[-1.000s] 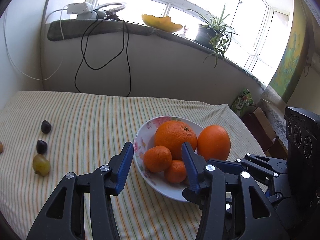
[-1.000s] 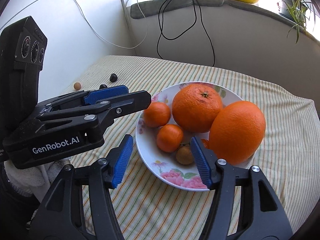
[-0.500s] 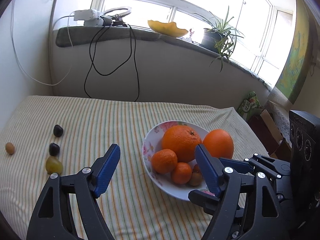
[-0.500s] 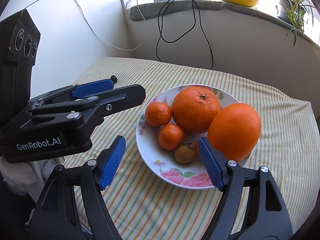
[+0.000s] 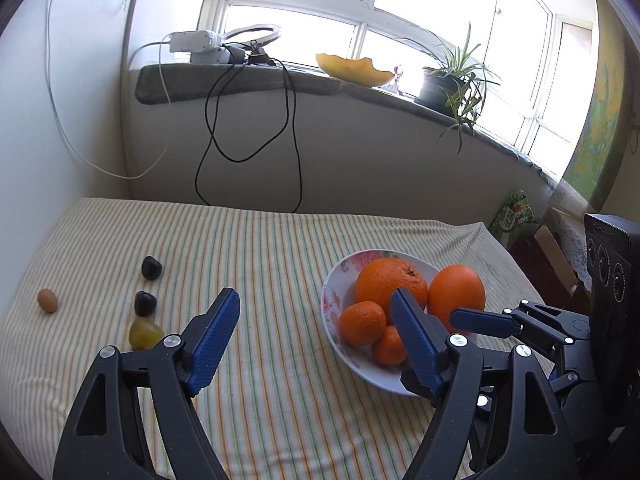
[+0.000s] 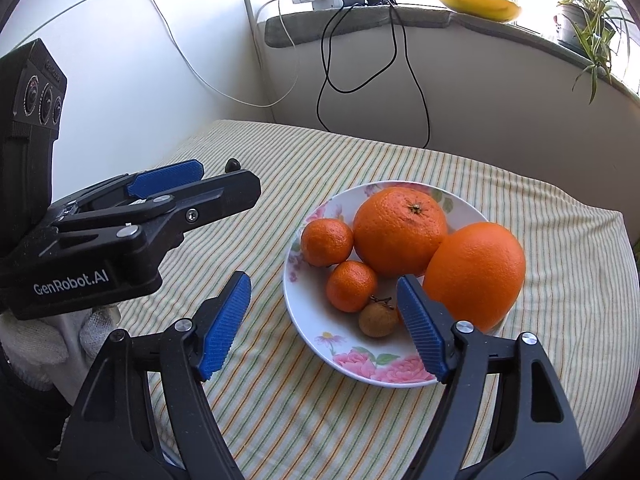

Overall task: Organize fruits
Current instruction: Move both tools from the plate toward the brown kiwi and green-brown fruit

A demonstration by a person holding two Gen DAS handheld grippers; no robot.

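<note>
Left tool (image 5: 314, 312) released, blue pads spread wide, nothing between them; it hangs above the striped cloth (image 5: 260, 264) covering the surface, just left of the floral plate (image 6: 348, 364). Right tool (image 6: 322, 300) likewise released and empty, pads apart over the plate's near rim. Readable writing: "GenRobot.AI" in white on the left tool's black body, seen from the right wrist view; small lettering on its camera housing is illegible. Plate holds two large oranges (image 6: 400, 230), one of them (image 6: 476, 264) sitting on the right rim, two mandarins (image 6: 326, 242) touching the oranges, and a small brown round fruit (image 6: 377, 321) near the front. Loose on the cloth, well apart from the plate at the left: two dark fruits (image 5: 151, 267), a yellow-green fruit (image 5: 145, 333) just beside the nearer dark one, and a small tan fruit (image 5: 47, 300) farther left. Green package (image 5: 514, 216) off the surface's right end carries print too small to read.
</note>
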